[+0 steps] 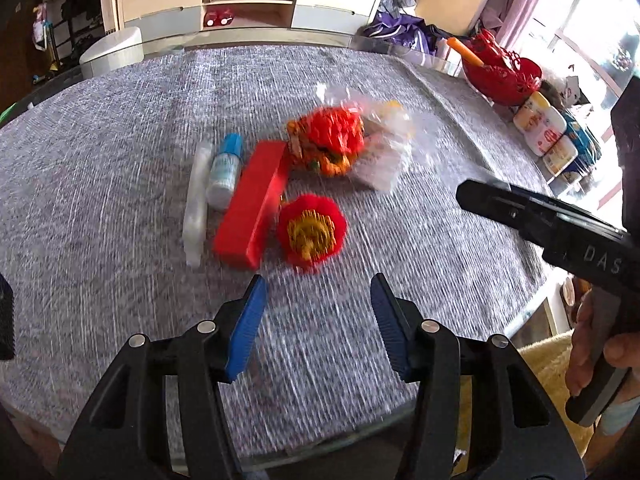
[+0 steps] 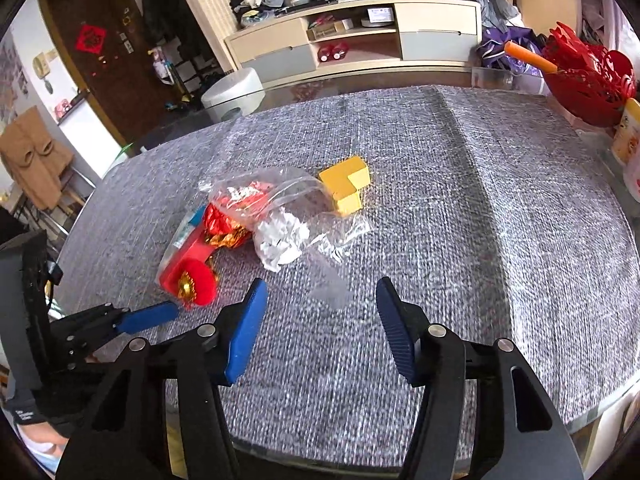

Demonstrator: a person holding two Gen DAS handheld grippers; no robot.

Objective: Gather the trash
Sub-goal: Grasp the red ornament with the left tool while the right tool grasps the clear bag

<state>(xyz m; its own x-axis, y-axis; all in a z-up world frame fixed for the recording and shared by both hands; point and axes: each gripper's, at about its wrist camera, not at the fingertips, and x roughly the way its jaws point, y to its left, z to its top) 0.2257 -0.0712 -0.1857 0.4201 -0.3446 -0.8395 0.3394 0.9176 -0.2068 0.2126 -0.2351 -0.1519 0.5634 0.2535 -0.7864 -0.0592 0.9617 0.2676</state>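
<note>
Nearest, the left gripper (image 1: 318,316) hangs over the grey cloth-covered table (image 1: 120,168) with its blue pads parted and nothing between them. The right gripper (image 2: 322,320) is likewise part open and empty, above bare cloth. From the left wrist view, the trash lies just ahead at about twelve o'clock: a red and gold pompom ornament (image 1: 312,232), then at eleven o'clock a red box (image 1: 250,204), a small blue-capped bottle (image 1: 226,172) and a white plastic strip (image 1: 196,200) side by side. Beyond them, at twelve to one o'clock, a clear plastic bag (image 2: 288,208) holds red-gold foil and crumpled white paper. In the right wrist view a yellow block (image 2: 348,186) sits just behind the bag. Farther, at two o'clock, a red basket (image 1: 502,68) stands at the table edge.
</note>
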